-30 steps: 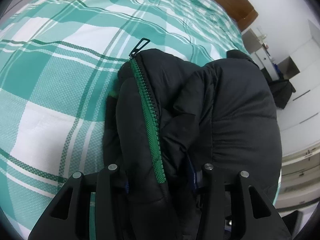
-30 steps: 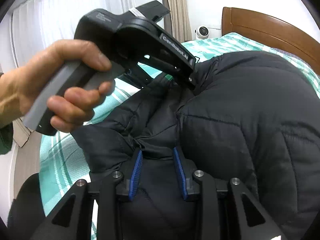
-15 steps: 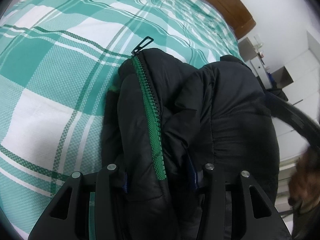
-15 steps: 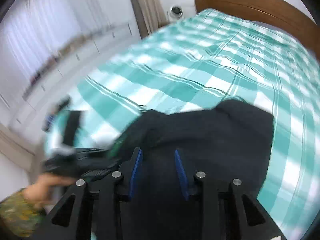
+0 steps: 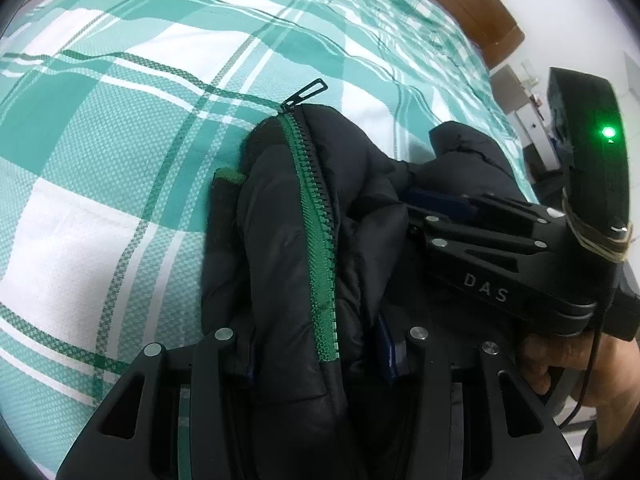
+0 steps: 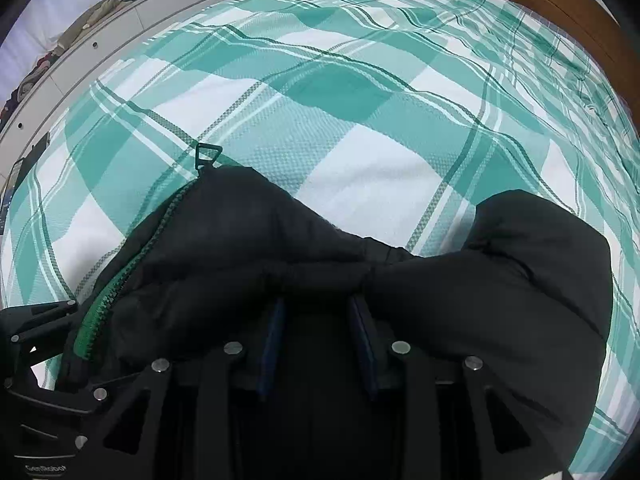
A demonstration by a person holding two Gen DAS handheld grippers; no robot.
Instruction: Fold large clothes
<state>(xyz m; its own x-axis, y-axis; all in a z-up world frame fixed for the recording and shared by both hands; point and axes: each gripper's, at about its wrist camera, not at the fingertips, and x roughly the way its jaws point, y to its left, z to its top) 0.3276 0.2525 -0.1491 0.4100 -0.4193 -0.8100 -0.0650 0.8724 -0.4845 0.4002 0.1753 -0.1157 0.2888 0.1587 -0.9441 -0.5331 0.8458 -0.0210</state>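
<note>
Black puffer jacket (image 5: 360, 208) lies bunched on the green-and-white checked bed (image 5: 120, 160). Left gripper (image 5: 320, 344) pinches the jacket beside its green zipper (image 5: 316, 216). Right gripper (image 6: 318, 340) pinches jacket fabric right of the zipper. Metal zipper pull (image 6: 207, 155) rests on the bed.

A: State the lighting condition.
B: Even, diffuse indoor light. The teal-and-white plaid bedspread (image 5: 120, 208) is bright and sharp; its weave is resolved. The black quilted jacket (image 6: 248, 248) is underexposed, with folds barely separable, and casts a soft shadow at its far edge.

A: State the optical defects.
B: Strong fisheye curvature; dark vignette in all corners. A green indicator lamp (image 5: 609, 133) blooms slightly. No motion blur in either view.
</note>
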